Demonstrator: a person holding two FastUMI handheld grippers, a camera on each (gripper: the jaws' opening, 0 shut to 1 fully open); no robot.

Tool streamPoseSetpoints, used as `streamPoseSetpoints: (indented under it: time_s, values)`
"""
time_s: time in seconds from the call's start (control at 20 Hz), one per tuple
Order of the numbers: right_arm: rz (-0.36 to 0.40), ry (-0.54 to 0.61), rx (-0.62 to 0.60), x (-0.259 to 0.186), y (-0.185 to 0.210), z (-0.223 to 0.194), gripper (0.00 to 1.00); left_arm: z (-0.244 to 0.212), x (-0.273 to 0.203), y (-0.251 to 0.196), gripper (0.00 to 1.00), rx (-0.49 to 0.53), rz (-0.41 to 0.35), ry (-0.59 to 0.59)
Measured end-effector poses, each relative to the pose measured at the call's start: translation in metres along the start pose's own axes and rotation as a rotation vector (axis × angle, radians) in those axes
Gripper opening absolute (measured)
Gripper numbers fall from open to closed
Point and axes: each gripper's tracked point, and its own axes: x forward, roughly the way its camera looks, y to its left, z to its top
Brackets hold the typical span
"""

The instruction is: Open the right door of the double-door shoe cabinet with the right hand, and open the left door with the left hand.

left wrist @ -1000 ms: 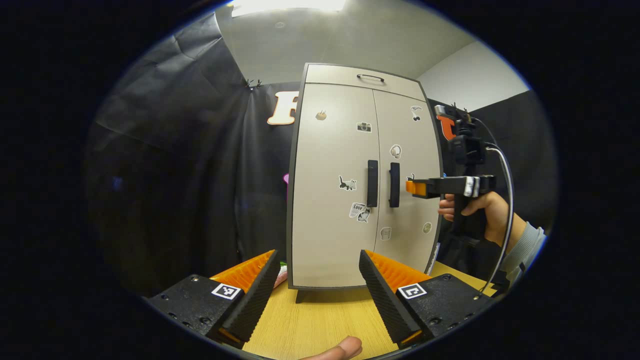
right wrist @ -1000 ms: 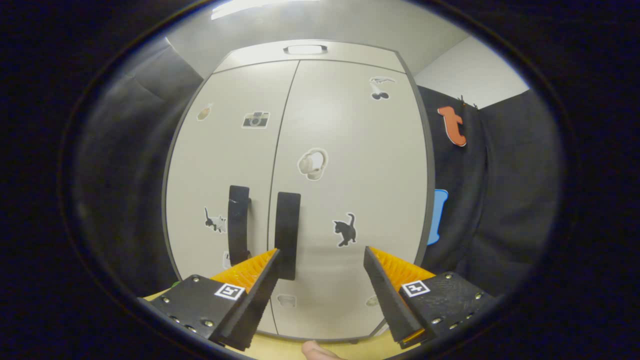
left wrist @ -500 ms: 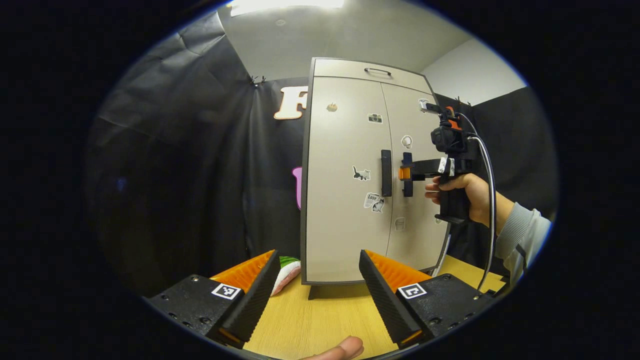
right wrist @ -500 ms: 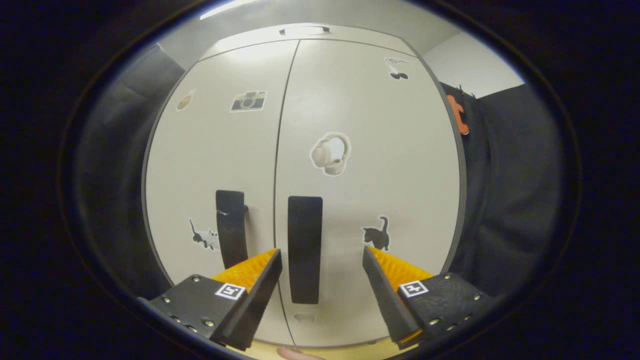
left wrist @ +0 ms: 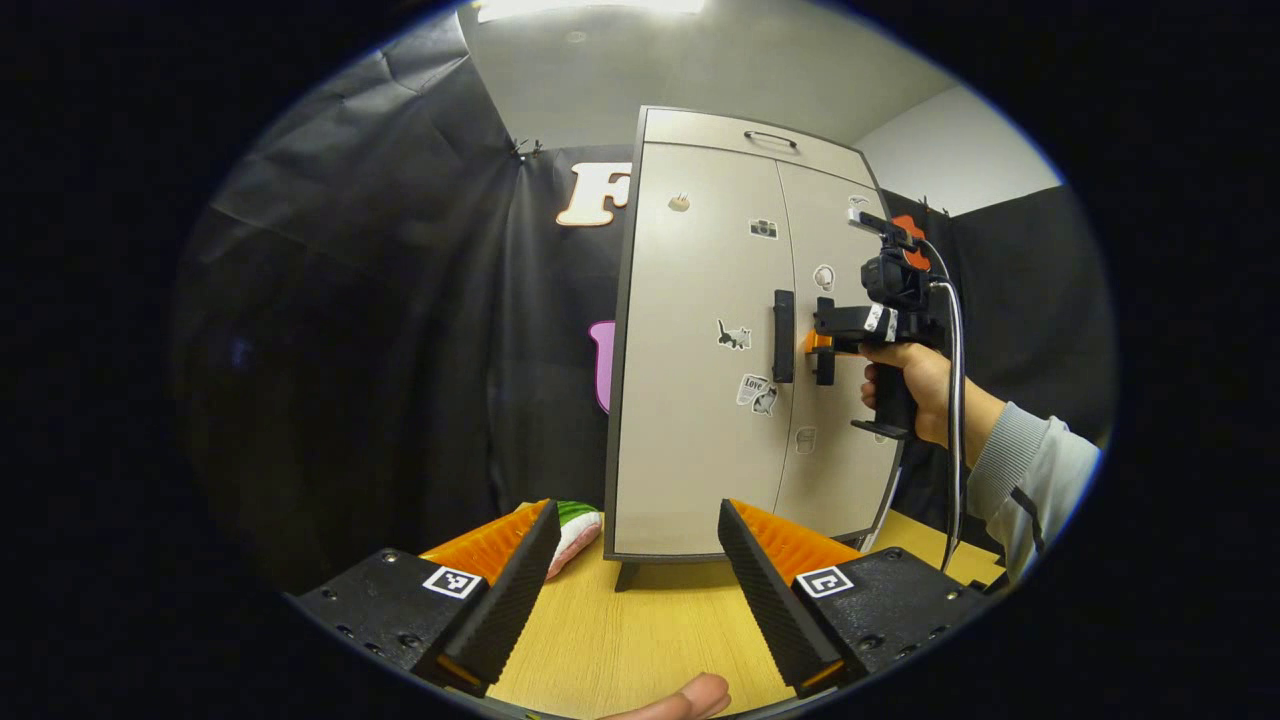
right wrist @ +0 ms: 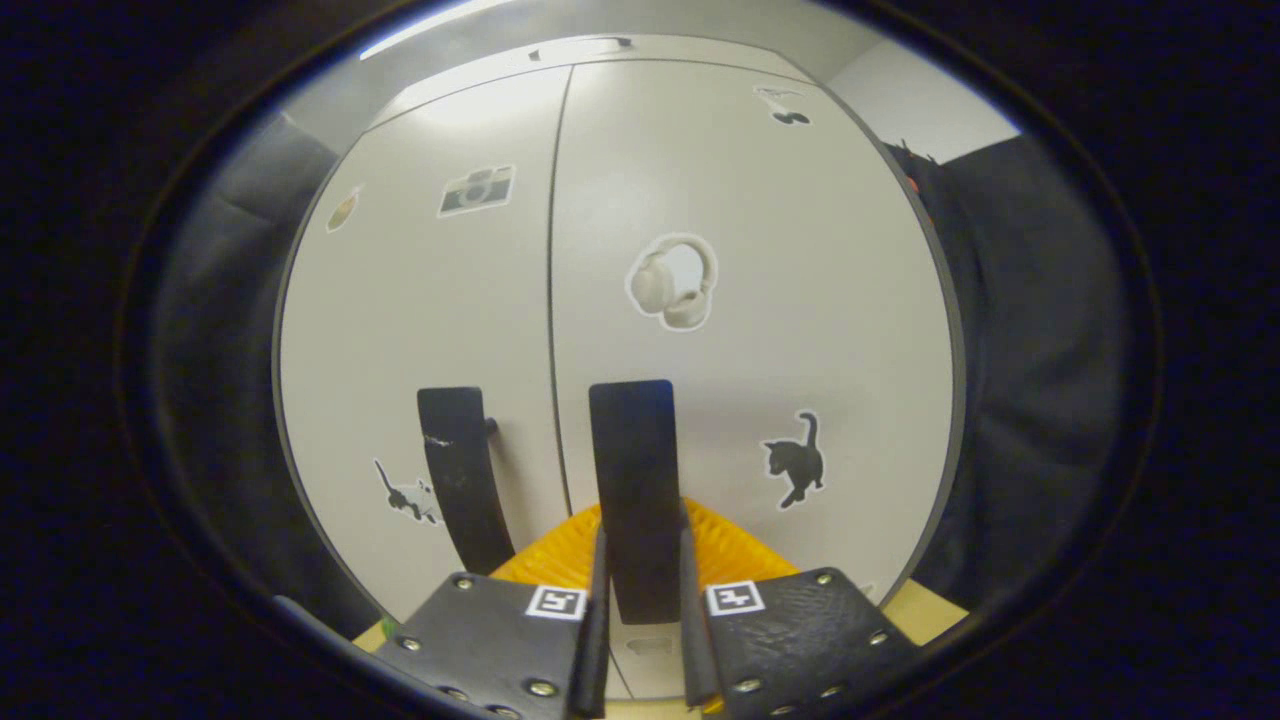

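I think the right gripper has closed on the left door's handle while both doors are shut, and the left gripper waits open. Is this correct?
Not quite. The right gripper has closed on the right door's handle, as the right gripper view shows; the left door's handle stands free beside it. Both doors are shut, and the left gripper waits open.

A ceiling light (left wrist: 590, 6) at the top glares white and lights the pale cabinet (left wrist: 700, 350) evenly; the booth's black cloth stays dim. A soft sheen sits on the right door (right wrist: 740, 250). Fisheye distortion bows the cabinet's edges. The right gripper view looks slightly soft.
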Motion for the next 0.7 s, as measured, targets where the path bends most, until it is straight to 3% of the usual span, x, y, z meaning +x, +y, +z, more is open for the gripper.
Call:
streamPoseSetpoints:
  time_s: [0.3, 0.55, 0.7]
  values:
    - [0.065, 0.039, 0.017, -0.01, 0.0, 0.001, 0.23, 0.012, -0.005, 0.002, 0.98, 0.031, 0.028, -0.013]
    - [0.117, 0.053, -0.007, -0.023, -0.004, 0.002, 0.23, 0.019, -0.012, -0.022, 0.98, 0.038, -0.014, -0.027]
    - [0.137, 0.058, -0.017, -0.029, -0.007, 0.002, 0.23, 0.027, -0.015, -0.038, 0.98, -0.01, -0.047, -0.058]
